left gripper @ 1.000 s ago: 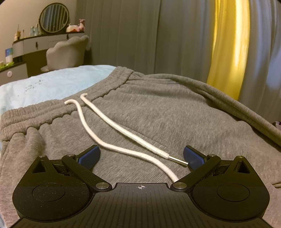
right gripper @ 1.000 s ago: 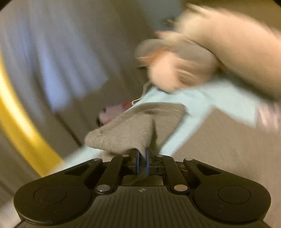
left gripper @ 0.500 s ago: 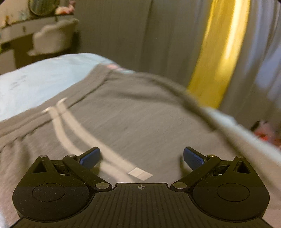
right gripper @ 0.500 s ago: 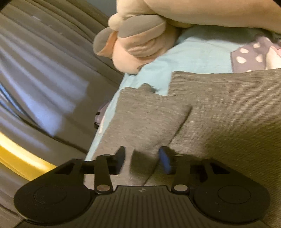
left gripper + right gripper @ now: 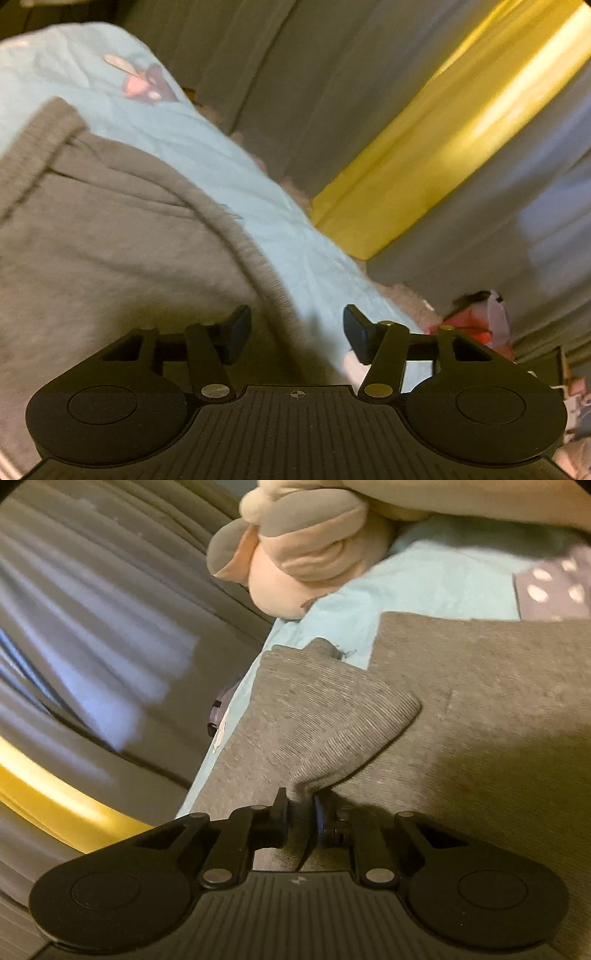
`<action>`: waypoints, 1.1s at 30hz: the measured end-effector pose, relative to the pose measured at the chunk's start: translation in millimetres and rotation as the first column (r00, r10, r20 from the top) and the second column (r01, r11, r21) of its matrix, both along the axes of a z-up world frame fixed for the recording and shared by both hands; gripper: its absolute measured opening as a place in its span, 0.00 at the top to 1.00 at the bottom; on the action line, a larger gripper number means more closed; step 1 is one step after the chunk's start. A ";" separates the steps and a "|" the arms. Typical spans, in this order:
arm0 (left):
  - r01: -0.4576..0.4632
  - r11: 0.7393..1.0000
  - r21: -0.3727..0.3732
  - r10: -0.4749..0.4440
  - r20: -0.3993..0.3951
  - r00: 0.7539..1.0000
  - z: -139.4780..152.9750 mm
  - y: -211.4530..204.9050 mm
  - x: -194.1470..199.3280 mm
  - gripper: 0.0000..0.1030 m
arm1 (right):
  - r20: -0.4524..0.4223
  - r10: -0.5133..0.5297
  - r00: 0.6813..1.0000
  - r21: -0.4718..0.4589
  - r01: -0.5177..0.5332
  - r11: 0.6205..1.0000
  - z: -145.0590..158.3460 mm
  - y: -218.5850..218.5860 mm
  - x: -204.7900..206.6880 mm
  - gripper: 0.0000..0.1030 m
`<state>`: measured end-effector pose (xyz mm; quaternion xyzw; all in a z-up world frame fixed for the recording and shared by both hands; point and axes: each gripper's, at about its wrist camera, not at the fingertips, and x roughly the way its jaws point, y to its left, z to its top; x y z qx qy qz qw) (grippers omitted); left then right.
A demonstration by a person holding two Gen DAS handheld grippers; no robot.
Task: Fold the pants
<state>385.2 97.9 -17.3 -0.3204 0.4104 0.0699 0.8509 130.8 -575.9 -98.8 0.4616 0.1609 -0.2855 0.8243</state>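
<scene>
Right gripper (image 5: 301,805) closing on gray pants (image 5: 480,720) fold; left gripper (image 5: 297,334) closing, unclamped.

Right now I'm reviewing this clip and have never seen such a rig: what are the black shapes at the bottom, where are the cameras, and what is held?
No robot here: a person holds a two-finger gripper in each hand, each carrying a camera that looks forward along its fingers. The black shapes are the grippers themselves. In the left view, the left gripper is closing, pads apart, straddling the edge of the grey pants on a light blue sheet. In the right view, the right gripper is closing on a pinched fold of the pants. A plush toy lies beyond; curtains hang behind.
</scene>
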 end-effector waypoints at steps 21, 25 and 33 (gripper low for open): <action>0.064 0.995 -0.079 -0.045 0.222 0.974 55.2 25.5 -218.7 0.92 | 0.148 0.026 0.989 -0.113 -0.009 0.993 82.8 13.2 -80.5 0.94; 0.050 0.995 -0.084 -0.032 0.204 0.978 32.9 34.3 -289.0 0.92 | 0.088 0.006 0.996 -0.192 0.011 0.981 97.8 16.0 -137.1 0.94; -0.032 0.994 -0.106 0.045 0.127 0.991 -17.1 53.7 -334.3 0.82 | -0.173 0.017 0.985 -0.096 -0.034 0.995 50.0 14.8 -168.2 0.90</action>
